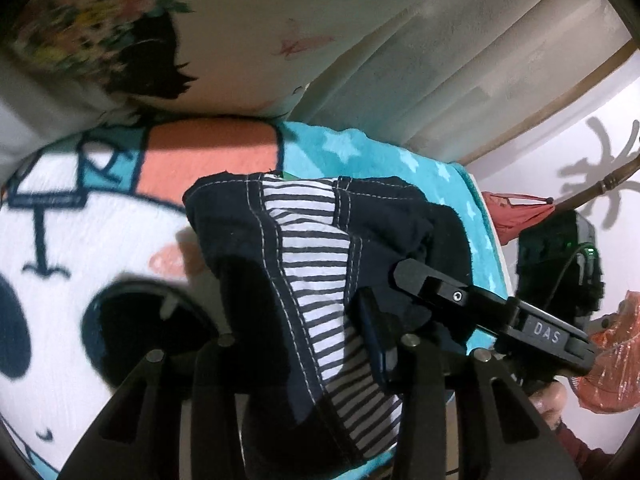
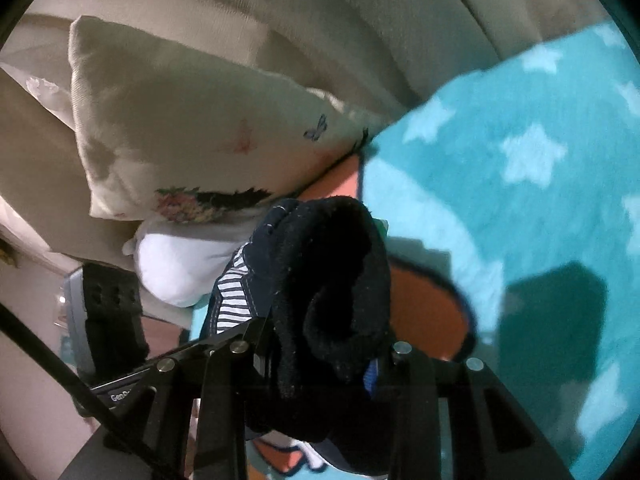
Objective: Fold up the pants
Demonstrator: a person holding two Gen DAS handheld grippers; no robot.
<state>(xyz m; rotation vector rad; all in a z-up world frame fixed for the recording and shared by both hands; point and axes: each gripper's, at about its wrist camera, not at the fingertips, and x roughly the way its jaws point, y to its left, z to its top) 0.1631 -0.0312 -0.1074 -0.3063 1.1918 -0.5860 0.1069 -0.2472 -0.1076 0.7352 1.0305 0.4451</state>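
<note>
Left wrist: we see both tongs, left (image 1: 376, 344) and right (image 1: 404, 276), pinching soft, limp pants (image 1: 288, 248); grip hems.

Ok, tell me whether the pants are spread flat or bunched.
Bunched: the pants hang crumpled, pinched by the left gripper and right gripper.

Dark pants (image 2: 336, 280) with a stripy side bunched up right in front, squeezed between the right gripper (image 2: 320, 356) fingers; blue star blanket (image 2: 520, 160) underneath, cream pillow (image 2: 180, 128) off to the left behind
</note>
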